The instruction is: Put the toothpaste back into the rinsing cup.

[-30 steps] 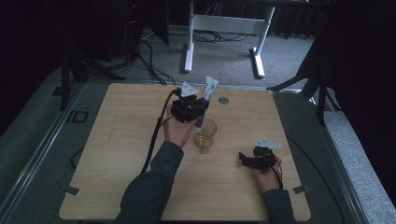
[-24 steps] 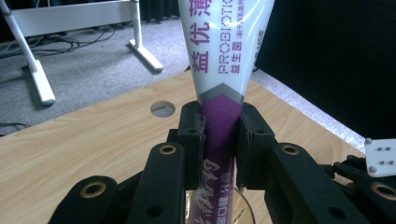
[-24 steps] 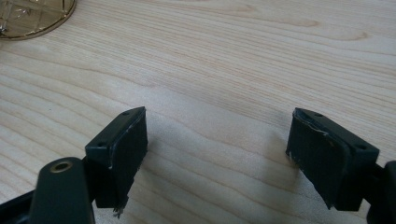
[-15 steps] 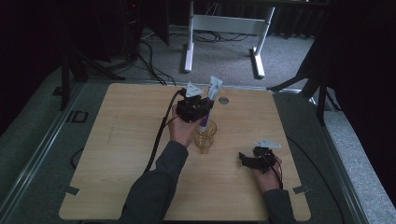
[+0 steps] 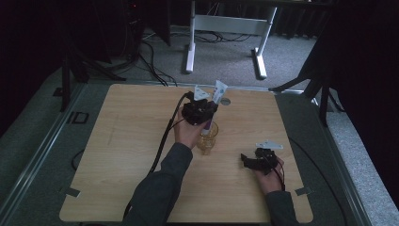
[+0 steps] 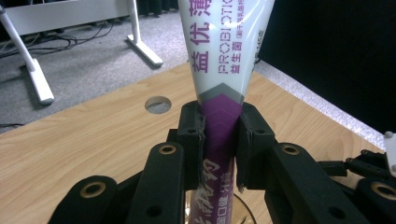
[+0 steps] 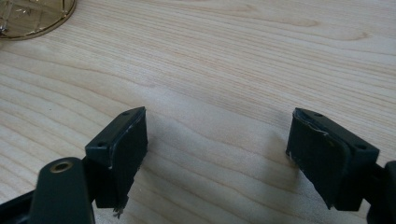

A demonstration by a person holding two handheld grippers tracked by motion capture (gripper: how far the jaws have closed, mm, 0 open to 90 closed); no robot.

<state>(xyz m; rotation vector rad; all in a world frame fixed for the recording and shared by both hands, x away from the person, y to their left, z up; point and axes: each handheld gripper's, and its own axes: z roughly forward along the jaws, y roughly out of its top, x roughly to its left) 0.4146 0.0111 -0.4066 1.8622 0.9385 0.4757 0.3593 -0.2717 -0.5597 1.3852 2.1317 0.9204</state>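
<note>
Two grippers share the work unevenly. The left gripper (image 6: 219,135) is clamped on a tube (image 6: 224,60) at its purple band, holding it upright above the glass (image 5: 207,136) near the middle of the desk (image 5: 117,155), seemingly so that the tube's lower end can drop straight into the glass. The right gripper (image 7: 215,154) rests low over bare wood to the right of the glass, its jaws spread wide with nothing between them, probably parked out of the way.
</note>
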